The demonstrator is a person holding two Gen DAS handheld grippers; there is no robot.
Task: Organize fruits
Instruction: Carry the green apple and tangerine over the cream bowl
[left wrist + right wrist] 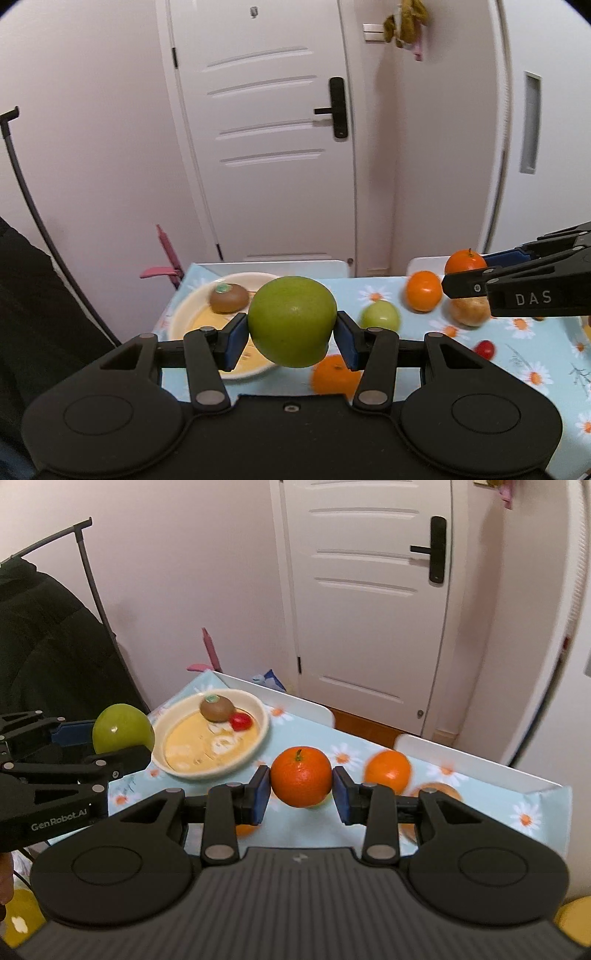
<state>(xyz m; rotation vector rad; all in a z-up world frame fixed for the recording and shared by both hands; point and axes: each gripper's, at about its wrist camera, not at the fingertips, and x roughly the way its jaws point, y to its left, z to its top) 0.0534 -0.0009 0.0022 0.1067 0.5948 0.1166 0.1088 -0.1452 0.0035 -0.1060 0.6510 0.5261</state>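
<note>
Fruits are gripped in both hand-held grippers, above the flowered table.

Left gripper (291, 334) is clamped on a green apple (291, 321), its blue pads pressed to the apple's two sides, holding it in the air in front of the cream bowl (255, 705). Right gripper (301, 792) is clenched on an orange tangerine (301, 777), stem up, its pads tight on either side, clear of the tablecloth (295, 727). In the bowl lie a brown kiwi (217, 709) and a small red tomato (241, 720), touching. On the cloth rest another tangerine (388, 770), a smaller green apple (380, 315), a yellow-brown fruit (469, 312) and a second small tomato (484, 349).
</note>
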